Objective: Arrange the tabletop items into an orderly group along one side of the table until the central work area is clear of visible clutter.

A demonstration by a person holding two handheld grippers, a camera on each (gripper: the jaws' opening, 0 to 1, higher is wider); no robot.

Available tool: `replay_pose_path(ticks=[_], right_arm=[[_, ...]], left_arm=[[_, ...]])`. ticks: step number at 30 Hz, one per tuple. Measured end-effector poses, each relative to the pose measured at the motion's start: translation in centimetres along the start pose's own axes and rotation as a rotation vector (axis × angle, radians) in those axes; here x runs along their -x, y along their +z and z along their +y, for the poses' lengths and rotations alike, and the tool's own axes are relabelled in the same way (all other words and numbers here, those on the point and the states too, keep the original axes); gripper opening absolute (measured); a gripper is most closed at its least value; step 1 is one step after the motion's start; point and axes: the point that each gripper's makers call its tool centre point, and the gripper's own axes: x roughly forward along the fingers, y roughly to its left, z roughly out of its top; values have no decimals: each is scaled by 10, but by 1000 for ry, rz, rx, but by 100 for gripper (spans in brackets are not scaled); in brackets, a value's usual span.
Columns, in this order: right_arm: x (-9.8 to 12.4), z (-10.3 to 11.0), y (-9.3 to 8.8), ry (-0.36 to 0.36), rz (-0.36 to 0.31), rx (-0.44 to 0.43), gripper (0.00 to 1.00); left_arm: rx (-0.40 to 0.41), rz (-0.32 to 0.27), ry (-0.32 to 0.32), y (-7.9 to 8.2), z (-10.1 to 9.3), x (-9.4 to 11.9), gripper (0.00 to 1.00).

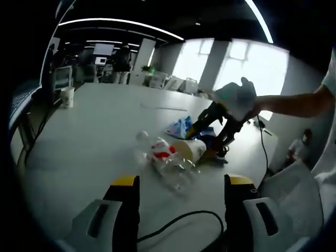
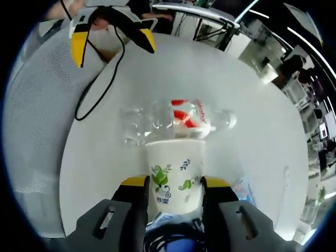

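Right gripper view: my right tongs (image 2: 174, 190) sit at 6 o'clock, clamped on a paper cup (image 2: 175, 175) with green leaf print, jaws on either side of its lower wall. Cup looks thin and light, I judge it crushes easily, so grip low near the base and gently. I can't tell what is inside the cup. Just past it, touching or nearly so, a clear plastic bottle (image 2: 176, 121) with red label lies on its side on the white surface (image 2: 252, 131); looks empty, light, slick, likely to roll. Best hold is across the body by the label. At 11 o'clock my left tongs (image 2: 112, 38) hang apart, nothing between them, black cable (image 2: 97, 84) trailing.

Left gripper view: left tongs (image 1: 181, 207) at 6 o'clock, jaws wide apart, empty. Beyond them the bottle (image 1: 165, 155) and cup (image 1: 190, 148) near centre, right tongs (image 1: 212, 137) on the cup. Blue wrapper (image 1: 180, 126) behind, soft, crinkly. Far at 10 o'clock, another paper cup (image 1: 67, 97) stands upright near the edge.
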Motion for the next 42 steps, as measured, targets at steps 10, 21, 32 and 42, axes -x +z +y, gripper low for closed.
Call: replay_pose_path(ticks=[10, 21, 32, 42], right_arm=[[-1, -1, 0, 0, -2, -5, 36], [4, -2, -1, -12, -26, -35, 35], [25, -10, 5, -75, -94, -70, 35], [42, -17, 2, -149, -186, -186, 35]], left_arm=[[6, -3, -1, 1, 1, -1, 61], [9, -3, -9, 2, 1, -5, 61], [28, -21, -19, 8, -2, -8, 59], [40, -37, -29, 19, -1, -18, 56]])
